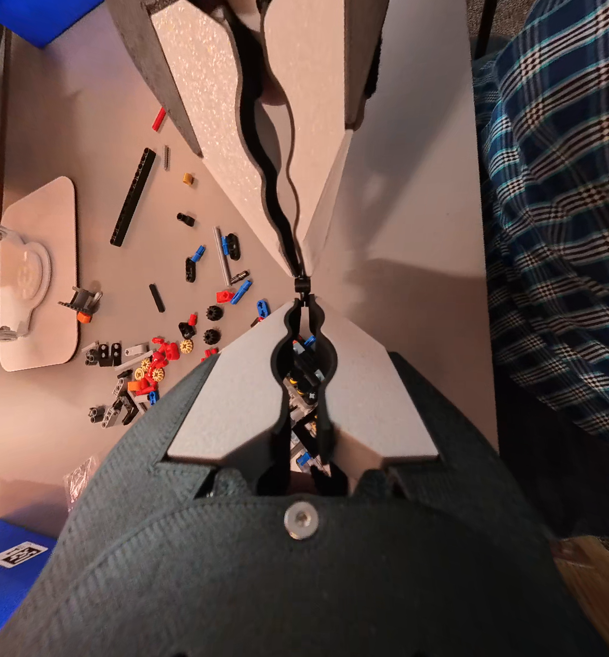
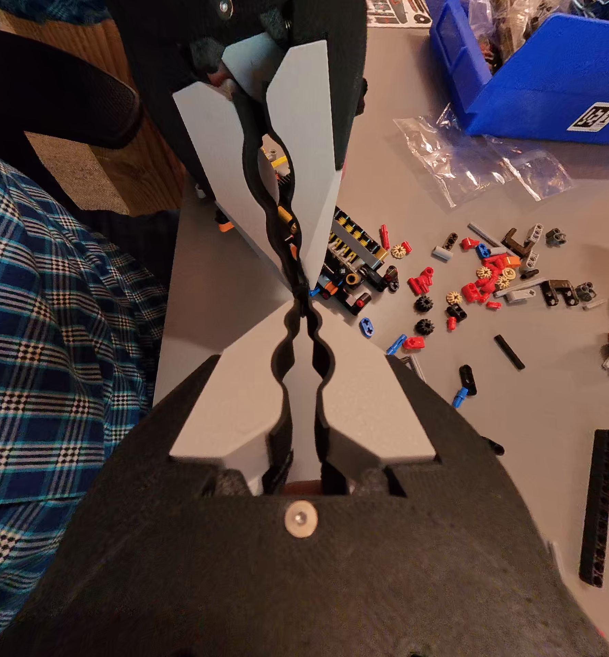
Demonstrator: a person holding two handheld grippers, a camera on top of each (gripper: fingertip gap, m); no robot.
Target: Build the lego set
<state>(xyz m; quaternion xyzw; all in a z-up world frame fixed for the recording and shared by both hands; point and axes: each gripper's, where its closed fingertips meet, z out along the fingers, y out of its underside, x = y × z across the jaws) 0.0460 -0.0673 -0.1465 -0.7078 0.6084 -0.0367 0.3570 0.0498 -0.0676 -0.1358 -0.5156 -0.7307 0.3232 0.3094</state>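
My left gripper point(image 1: 303, 304) and my right gripper point(image 1: 300, 275) meet tip to tip above the grey table point(image 1: 402, 320), near its edge. A small black piece point(image 1: 302, 285) sits between the two pairs of tips, and both look shut on it. In the right wrist view my right gripper point(image 2: 303, 310) comes from below and my left gripper point(image 2: 300, 284) from above, with the black piece point(image 2: 301, 294) between them. The part-built black, grey and yellow lego assembly point(image 2: 352, 263) lies on the table behind the left gripper, partly hidden. It also shows through the left fingers' gap point(image 1: 303, 384).
Loose red, blue, black and tan pieces point(image 2: 491, 273) are scattered beside the assembly. There is a long black beam point(image 2: 598, 508), a clear plastic bag point(image 2: 473, 160), a blue bin point(image 2: 544, 81), a white stand base point(image 1: 39, 273) and a small orange-tipped sub-assembly point(image 1: 82, 302). A person's plaid clothing point(image 2: 47, 284) is past the table edge. My left and right fingertips are right by each other.
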